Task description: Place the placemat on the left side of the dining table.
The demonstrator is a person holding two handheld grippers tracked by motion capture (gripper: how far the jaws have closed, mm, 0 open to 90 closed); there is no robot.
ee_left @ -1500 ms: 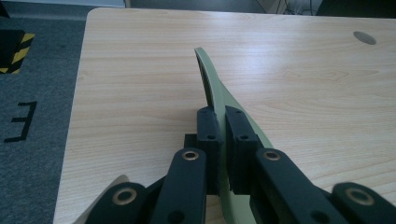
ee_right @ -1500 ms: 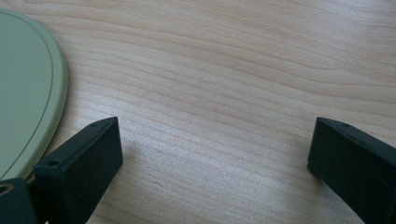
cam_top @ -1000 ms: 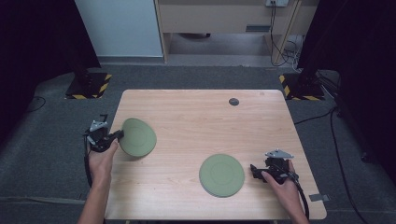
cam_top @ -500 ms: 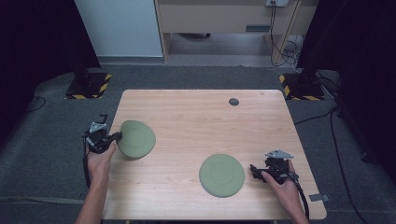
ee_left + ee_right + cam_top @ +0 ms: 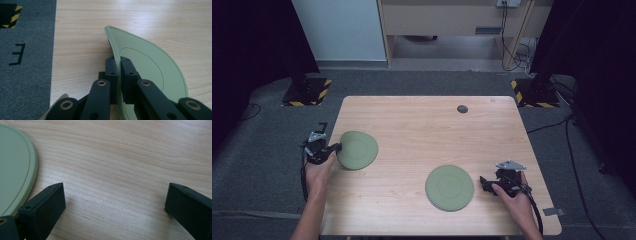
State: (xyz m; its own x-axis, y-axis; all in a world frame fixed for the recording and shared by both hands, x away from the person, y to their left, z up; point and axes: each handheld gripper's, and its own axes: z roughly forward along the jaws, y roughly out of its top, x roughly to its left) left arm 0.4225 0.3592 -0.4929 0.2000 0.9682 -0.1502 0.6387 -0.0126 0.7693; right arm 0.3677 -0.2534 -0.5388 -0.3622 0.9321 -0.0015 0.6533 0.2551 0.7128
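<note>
Two green plates [image 5: 449, 187]; left hand-held gripper [image 5: 117, 75] clamps one [image 5: 150, 72].

text: black "E" mark | on: grey floor [image 5: 25, 75]

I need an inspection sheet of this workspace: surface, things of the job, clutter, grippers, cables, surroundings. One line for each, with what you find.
Surface: light wooden table, no stains seen.
Job's things: two green plates. The left plate is tilted, its rim pinched. The right plate lies flat near the front edge.
Clutter: one small dark round disc near the far edge; what it is cannot be told.
Grippers: left gripper is shut on the left plate's rim. Right gripper is open over bare wood, beside the right plate and apart from it.
Cables: a black cable trails from the right gripper; more cables lie on the floor behind.
Surroundings: grey carpet, black stands with yellow-black striped feet.
</note>
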